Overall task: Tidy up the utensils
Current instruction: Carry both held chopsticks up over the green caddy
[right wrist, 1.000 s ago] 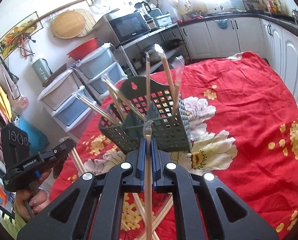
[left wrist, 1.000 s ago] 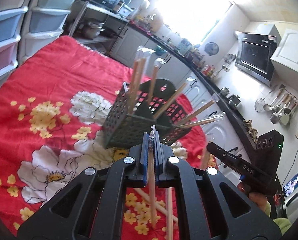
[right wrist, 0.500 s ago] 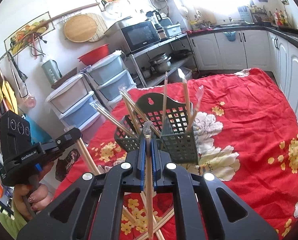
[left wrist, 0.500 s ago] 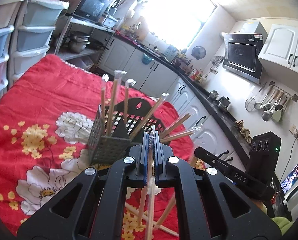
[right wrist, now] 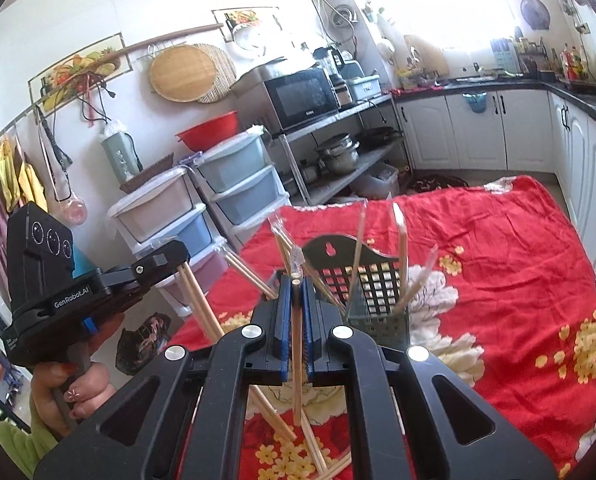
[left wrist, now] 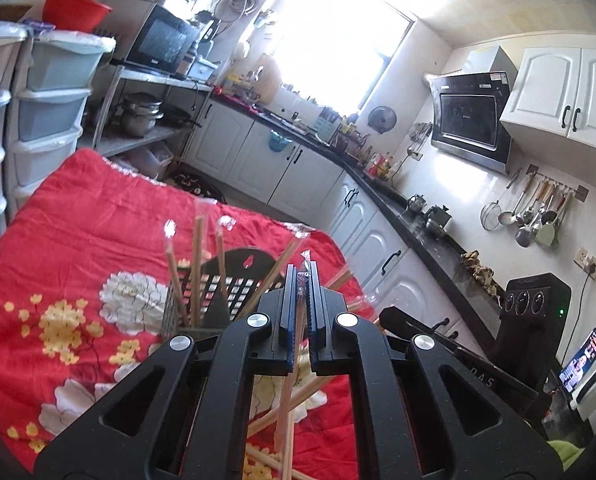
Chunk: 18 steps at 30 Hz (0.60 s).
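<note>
Red floral cloth [left wrist: 78, 240] covers the table, and on it stands the dark perforated utensil basket [right wrist: 373, 280], already bristling with wrapped chopsticks [left wrist: 196, 264] leaning in several directions. Over the last second both cameras have risen and drawn back: the basket, which filled the middle of each view, now sits lower and farther off, partly hidden behind the fingers. The left gripper [left wrist: 301, 308] stays clamped on a single wrapped chopstick [left wrist: 286, 408], its jaws nearly together with the stick running down between them. The right gripper [right wrist: 296, 320] likewise keeps its jaws pressed on another chopstick [right wrist: 296, 360]. Neither stick has gone into the basket yet. Loose chopsticks [right wrist: 274, 412] lie crossed on the cloth below both grippers, near the basket's foot. The lift probably means each stick is being raised high enough to clear the rim and the sticks already standing there, so that the lower ends can be dropped in from above.
</note>
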Available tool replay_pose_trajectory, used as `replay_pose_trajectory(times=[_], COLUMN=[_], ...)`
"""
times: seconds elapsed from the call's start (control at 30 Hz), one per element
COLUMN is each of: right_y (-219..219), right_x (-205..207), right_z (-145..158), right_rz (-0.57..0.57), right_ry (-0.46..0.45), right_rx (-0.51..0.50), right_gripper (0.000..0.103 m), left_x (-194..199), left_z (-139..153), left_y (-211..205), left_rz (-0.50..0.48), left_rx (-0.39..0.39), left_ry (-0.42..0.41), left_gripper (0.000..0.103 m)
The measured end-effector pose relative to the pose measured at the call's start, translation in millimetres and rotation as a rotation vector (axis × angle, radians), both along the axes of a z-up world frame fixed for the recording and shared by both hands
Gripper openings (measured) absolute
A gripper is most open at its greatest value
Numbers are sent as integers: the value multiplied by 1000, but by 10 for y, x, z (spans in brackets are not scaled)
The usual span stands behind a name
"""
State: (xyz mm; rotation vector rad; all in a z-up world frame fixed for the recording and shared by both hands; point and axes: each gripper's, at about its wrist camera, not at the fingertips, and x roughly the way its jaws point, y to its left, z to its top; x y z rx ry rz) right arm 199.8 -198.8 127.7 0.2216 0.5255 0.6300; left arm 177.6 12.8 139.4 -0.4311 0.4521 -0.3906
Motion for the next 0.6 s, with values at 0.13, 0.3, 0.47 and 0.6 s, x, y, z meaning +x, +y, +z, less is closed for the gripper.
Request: replay_pose_trajectory(times=[0.13,0.3,0.47,0.6], right_y=[15,3,-19,-35], right_x=[12,39,59,82], right_z=[103,248,370,456], right_rz=[-1,-12,-23,-34], right_ry=[-26,-63,-95,-118], right_rx=[12,27,37,38], right_gripper=[6,6,6,6], left_x=[34,87,128,151], left_z=[119,254,393,516], left_y=[-18,-17,-32,-47], left_rz=[2,11,22,36], left_rx=[7,12,21,30], left_ry=[-28,-61,-97,-130], left_gripper=[2,2,2,2])
